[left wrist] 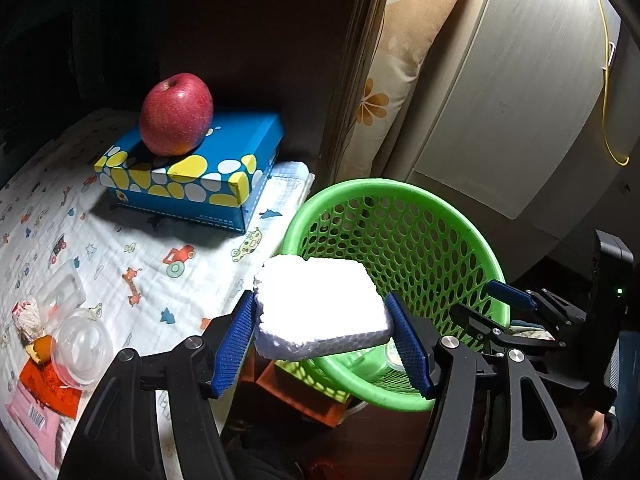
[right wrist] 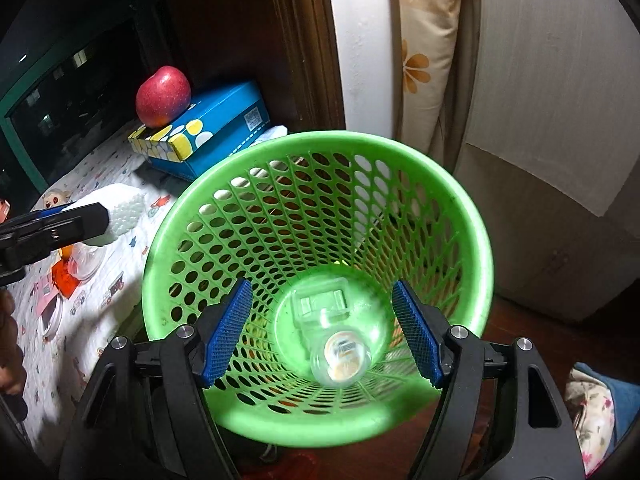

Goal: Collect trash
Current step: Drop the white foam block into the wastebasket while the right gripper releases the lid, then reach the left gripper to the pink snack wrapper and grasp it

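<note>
On the left, loose trash is seen on the cartoon-printed cloth (left wrist: 132, 240): a crumpled wrapper (left wrist: 26, 314), a piece of orange peel (left wrist: 40, 350), a clear plastic dome lid (left wrist: 82, 346), an orange packet (left wrist: 48, 390) and a pink packet (left wrist: 30, 414) bearing a barcode. Behind them a red apple (left wrist: 176, 114) rests on a blue tissue box (left wrist: 188, 172); a QR code shows on the box in the right wrist view, and the small print on its side cannot be read.

A white foam block (left wrist: 320, 308) is clamped across its shorter width in the left gripper (left wrist: 322, 344), both blue pads pressing its sides. The block is held at the near left rim of the green mesh wastebasket (left wrist: 472, 240), whose opening lies ahead and to the right; a short carry that way is judged to be what the drop needs.

The right gripper (right wrist: 322, 334) is held over the basket mouth with its jaws apart and nothing between them. On the basket floor a clear plastic container (right wrist: 340, 356) is seen.
</note>
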{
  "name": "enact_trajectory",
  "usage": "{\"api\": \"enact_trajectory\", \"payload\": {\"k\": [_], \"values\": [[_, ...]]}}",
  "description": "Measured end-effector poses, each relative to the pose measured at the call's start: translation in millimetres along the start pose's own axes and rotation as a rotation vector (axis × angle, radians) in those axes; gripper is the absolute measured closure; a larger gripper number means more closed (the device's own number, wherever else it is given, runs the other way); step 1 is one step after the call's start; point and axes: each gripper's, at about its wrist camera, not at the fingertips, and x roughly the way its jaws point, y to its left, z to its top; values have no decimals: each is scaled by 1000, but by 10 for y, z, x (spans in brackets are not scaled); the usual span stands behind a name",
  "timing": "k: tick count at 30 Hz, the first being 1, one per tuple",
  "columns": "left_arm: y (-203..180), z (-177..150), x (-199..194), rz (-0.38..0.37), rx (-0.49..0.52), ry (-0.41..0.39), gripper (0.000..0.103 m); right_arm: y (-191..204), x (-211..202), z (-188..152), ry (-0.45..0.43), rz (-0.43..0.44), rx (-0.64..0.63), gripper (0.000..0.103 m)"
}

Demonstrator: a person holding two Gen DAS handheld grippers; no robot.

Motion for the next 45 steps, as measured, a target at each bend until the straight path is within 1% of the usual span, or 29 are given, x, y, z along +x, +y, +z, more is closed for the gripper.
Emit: {"api": "enact_trajectory", "payload": {"k": [7, 12, 13, 15, 19, 20, 25, 30, 35, 39, 45], "values": [[-217, 14, 235, -30, 34, 34, 39, -129, -193, -81, -38, -31, 16, 28], [-299, 1, 359, -37, 39, 58, 38, -212, -253, -153, -42, -39, 35, 27], [-306, -3, 377, -38, 40, 62, 38, -222, -256, -169, -40, -40, 38, 27], [-312, -16, 401, -31, 41, 66, 33, -239, -262, -190, -37, -43, 41, 27], [-282, -41, 407, -33, 30, 69, 30, -256, -283, -204, -37, -41, 46, 27], [-269, -47, 401, -33, 25, 70, 28, -247, -290, -206, -37, -41, 47, 26], [-144, -93, 249, -18, 0, 44, 26, -176, -316, -192, -47, -30, 36, 24], [63, -177, 44, 45, -26, 19, 24, -10, -305, -150, -52, -5, 8, 22], [353, -310, -173, 117, -81, -1, 23, 226, -274, -101, -55, 37, -30, 20], [665, -453, -374, 190, -140, -17, 23, 457, -242, -61, -56, 72, -73, 20], [1242, -709, -686, 291, -266, -38, 23, 826, -142, 4, -43, 128, -129, 19]]}}
